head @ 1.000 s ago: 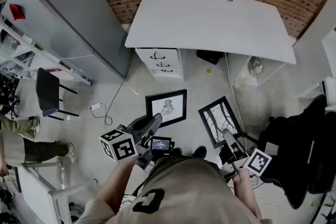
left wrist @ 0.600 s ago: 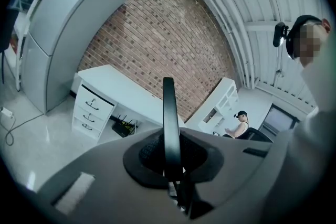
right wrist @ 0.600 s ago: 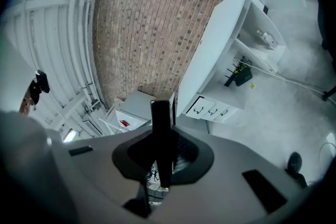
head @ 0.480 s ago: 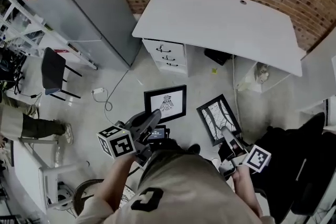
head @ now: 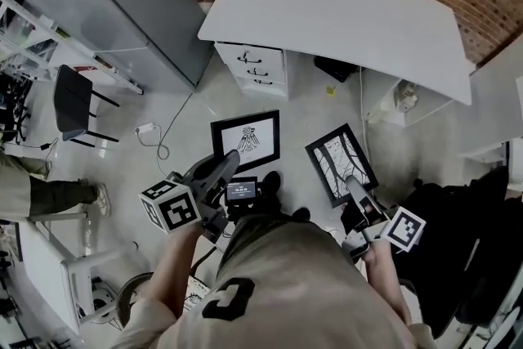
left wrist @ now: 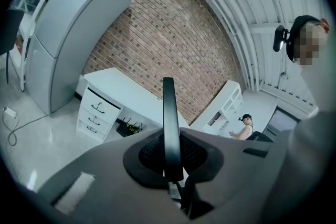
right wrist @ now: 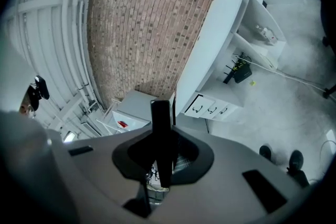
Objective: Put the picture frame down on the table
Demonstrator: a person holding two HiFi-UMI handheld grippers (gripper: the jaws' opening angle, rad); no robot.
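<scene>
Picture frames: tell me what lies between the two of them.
Nothing but bare grey floor lies between the left picture frame and the right picture frame. The head view shows that gap plainly.

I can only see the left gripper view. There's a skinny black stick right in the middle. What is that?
Observer: In the head view it's the edge of a picture frame with a drawing in it, clamped in the left gripper.
Operator: Is the other hand holding something too?
Observer: Yes. The right gripper is shut on a second picture frame.
Operator: Are they on the table?
Observer: Not yet. Both frames hang over the floor, short of the white table.
</scene>
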